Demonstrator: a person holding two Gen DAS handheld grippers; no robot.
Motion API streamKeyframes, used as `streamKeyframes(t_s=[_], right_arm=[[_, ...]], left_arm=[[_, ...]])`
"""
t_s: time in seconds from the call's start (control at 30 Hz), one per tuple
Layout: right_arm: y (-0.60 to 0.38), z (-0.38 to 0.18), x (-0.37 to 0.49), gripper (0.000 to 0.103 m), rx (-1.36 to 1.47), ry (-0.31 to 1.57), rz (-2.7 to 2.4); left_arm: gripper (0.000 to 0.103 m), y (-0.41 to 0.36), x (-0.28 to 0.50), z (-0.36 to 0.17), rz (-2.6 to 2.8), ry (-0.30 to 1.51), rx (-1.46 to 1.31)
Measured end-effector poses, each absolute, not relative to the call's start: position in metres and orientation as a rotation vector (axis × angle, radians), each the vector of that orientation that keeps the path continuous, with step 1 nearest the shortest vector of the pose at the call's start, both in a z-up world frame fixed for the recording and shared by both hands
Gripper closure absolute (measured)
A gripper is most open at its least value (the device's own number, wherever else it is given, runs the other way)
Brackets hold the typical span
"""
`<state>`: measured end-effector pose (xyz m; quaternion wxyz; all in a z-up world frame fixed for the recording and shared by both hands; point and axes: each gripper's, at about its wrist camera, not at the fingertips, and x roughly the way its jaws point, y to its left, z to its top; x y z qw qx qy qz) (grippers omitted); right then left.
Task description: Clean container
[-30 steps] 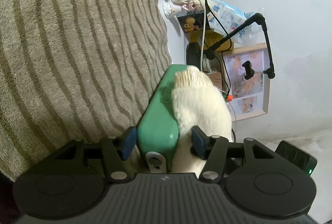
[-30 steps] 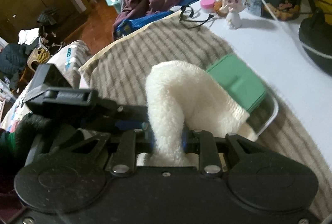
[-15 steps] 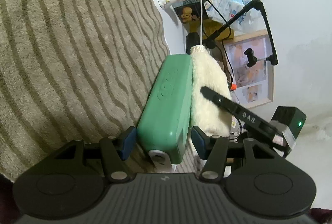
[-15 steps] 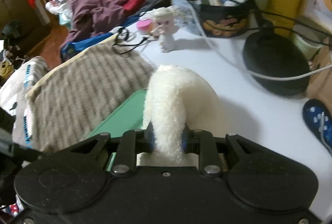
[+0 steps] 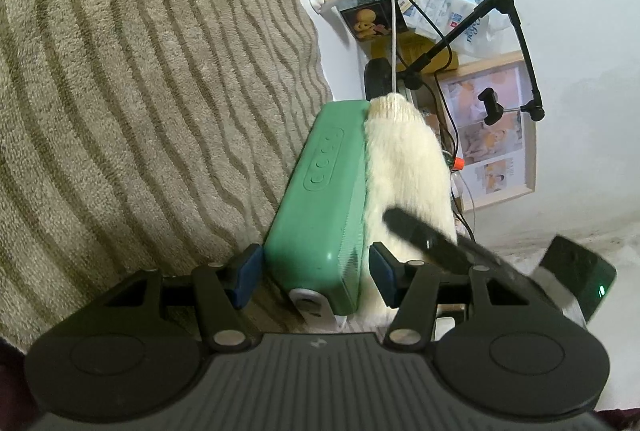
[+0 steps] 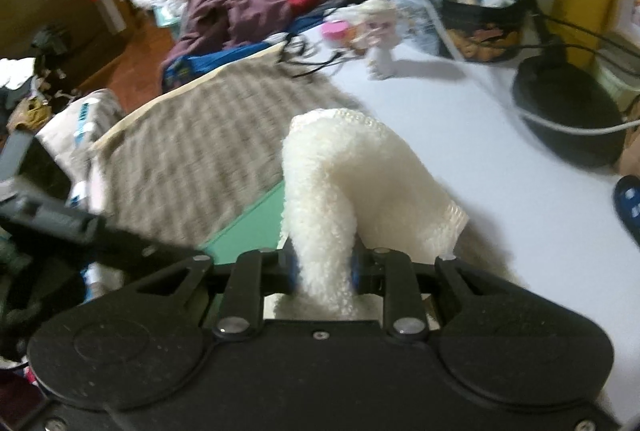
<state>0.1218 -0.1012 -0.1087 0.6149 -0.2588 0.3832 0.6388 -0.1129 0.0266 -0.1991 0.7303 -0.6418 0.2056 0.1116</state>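
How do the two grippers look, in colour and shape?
Both are black plastic. The left gripper has a ribbed body, two round discs, silver screws and blue pads on its fingers. The right gripper has a grainy, speckled body with the same discs, screws and blue pads. No sleeve or cable of theirs shows.

Green container [image 5: 320, 199] between jaws, cloth [image 5: 404, 167] alongside

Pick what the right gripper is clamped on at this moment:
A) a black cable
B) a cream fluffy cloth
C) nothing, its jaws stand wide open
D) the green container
B: in the right wrist view the right gripper has its blue pads pinched on a fold of the cream fluffy cloth, while the green container sits between the pads of the left gripper.
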Motion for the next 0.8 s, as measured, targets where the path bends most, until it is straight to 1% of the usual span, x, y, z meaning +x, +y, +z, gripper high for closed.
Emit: streamKeyframes(t_s=[0.1,0.37,0.43,0.6,0.8], right_arm=[[-0.110,-0.109,0.109,0.081,-0.591,0.910,1.514],[-0.132,-0.115,0.108,0.081,-0.426,1.116,1.576],[-0.135,-0.117,0.109,0.081,-0.399,1.141,1.572],[-0.131,-0.112,0.113,0.081,-0.445,1.074,1.565],[-0.113,-0.107,0.147,0.081,-0.456,0.980,1.479]], left_arm=[[0.047,0.026,-0.112,-0.198,0.250,0.450,-1.417],[0.047,0.027,-0.114,-0.201,0.244,0.452,-1.411],[0.047,0.027,-0.113,-0.201,0.245,0.455,-1.410],[0.047,0.027,-0.112,-0.200,0.252,0.463,-1.410],[0.047,0.026,-0.110,-0.199,0.257,0.474,-1.404]])
